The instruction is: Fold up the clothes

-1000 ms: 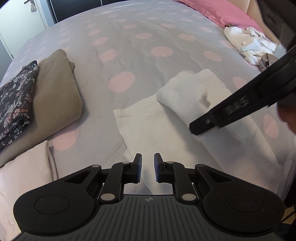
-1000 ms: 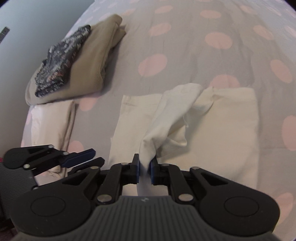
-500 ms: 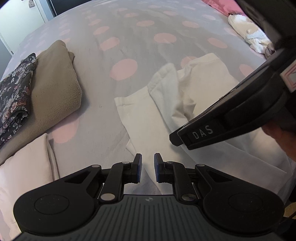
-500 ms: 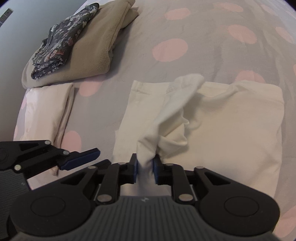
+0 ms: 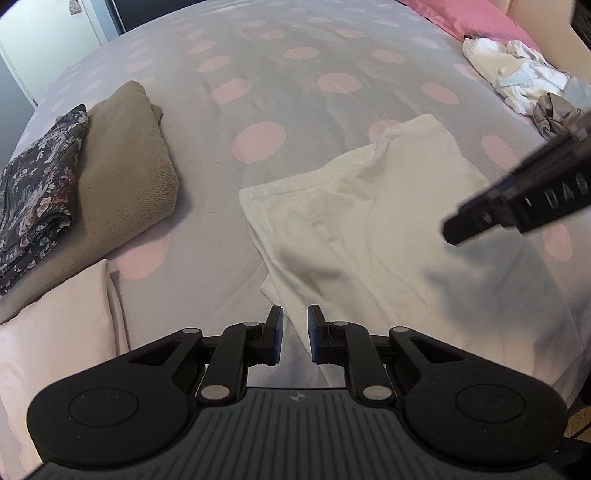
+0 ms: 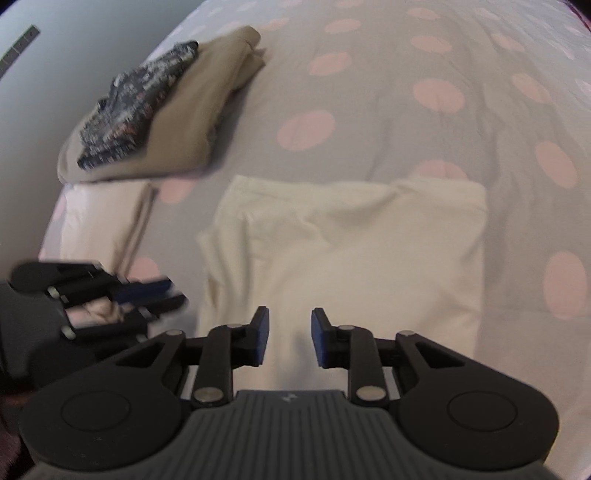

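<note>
A cream-white garment (image 5: 388, 229) lies folded in a rough rectangle on the grey bedspread with pink dots; it also shows in the right wrist view (image 6: 351, 251). My left gripper (image 5: 294, 332) is open and empty, hovering at the garment's near left edge. My right gripper (image 6: 288, 338) is open and empty just above the garment's near edge. The right gripper's finger (image 5: 517, 199) reaches in over the garment from the right in the left wrist view. The left gripper (image 6: 147, 295) shows blurred at the left of the right wrist view.
A folded tan garment (image 5: 122, 177) with a dark floral one (image 5: 37, 192) on it lies at the left. A pale pink folded piece (image 5: 55, 325) sits near left. A white and grey clothes heap (image 5: 524, 85) and pink pillow (image 5: 476, 18) lie far right.
My right gripper has opened and let go of the cream garment's fold, which has dropped flat onto the garment. The right gripper has drawn back to the right. The left gripper stays open.
</note>
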Tool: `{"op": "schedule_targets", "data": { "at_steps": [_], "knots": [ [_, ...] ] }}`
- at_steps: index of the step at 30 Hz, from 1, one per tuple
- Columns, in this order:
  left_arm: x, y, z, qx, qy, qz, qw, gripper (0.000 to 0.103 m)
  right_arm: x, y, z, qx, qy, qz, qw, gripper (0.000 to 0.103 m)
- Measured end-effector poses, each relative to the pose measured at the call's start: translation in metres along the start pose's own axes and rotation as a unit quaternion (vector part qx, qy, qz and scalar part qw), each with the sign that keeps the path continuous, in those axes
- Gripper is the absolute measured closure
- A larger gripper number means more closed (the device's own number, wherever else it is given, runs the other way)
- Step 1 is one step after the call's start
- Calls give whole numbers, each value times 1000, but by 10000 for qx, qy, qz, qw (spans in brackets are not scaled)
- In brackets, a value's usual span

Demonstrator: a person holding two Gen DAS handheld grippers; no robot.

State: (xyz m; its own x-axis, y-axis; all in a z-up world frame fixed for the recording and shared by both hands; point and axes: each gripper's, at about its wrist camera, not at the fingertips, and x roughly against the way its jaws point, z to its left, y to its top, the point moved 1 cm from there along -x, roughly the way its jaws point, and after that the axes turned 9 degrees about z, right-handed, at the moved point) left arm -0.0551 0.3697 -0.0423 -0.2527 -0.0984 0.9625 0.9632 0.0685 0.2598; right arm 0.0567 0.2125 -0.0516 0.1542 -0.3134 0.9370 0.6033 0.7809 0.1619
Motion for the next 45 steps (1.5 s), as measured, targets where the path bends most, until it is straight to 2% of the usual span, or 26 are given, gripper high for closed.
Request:
{"op": "schedule_targets", "data": {
  "at_steps": [5,9,11,15,19,22,24,25,26,27,29,33,41,45],
  "knots": [
    [4,-3,3,78,-27,-64,9999,91,-10,-30,4,416,-83,313,9986,80],
    [2,-6,6,175,-178,-206,9995,90,-11,-43,5,634,-254,276,9973,80],
    [0,-7,7,264,-257,-278,9989,81,-11,-44,-1,607,-353,232,9973,79],
    [-4,-4,9,379,-446,-479,9971,73,-5,-36,-23,278,-472,67,9985,79],
    [-15,8,13,525,-326,-481,9969,73,6,-21,-45,2,-625,-312,9976,77],
    [-27,16,18,656,-255,-396,9967,73,11,-5,-64,-232,-811,-578,9948,71],
    [-35,21,21,748,-256,-314,9964,76,10,4,-78,-467,-833,-655,9933,71],
    [-38,22,23,776,-225,-279,9963,83,9,9,-84,-563,-808,-681,9928,73],
    [-41,24,24,804,-194,-245,9963,87,7,12,-90,-628,-762,-713,9926,81],
    [-44,26,26,832,-178,-206,9962,88,5,16,-95,-678,-718,-733,9924,85],
    [-49,30,28,900,-187,-103,9957,93,1,23,-101,-715,-631,-780,9924,85],
    [-59,36,31,967,-99,89,9952,93,-11,37,-103,-642,-477,-805,9935,88],
    [-75,44,32,896,9,341,9954,93,-49,63,-126,-1023,-598,-487,9918,97],
    [-77,47,34,871,47,372,9955,93,-50,68,-124,-1045,-630,-545,9910,98]
  ]
}}
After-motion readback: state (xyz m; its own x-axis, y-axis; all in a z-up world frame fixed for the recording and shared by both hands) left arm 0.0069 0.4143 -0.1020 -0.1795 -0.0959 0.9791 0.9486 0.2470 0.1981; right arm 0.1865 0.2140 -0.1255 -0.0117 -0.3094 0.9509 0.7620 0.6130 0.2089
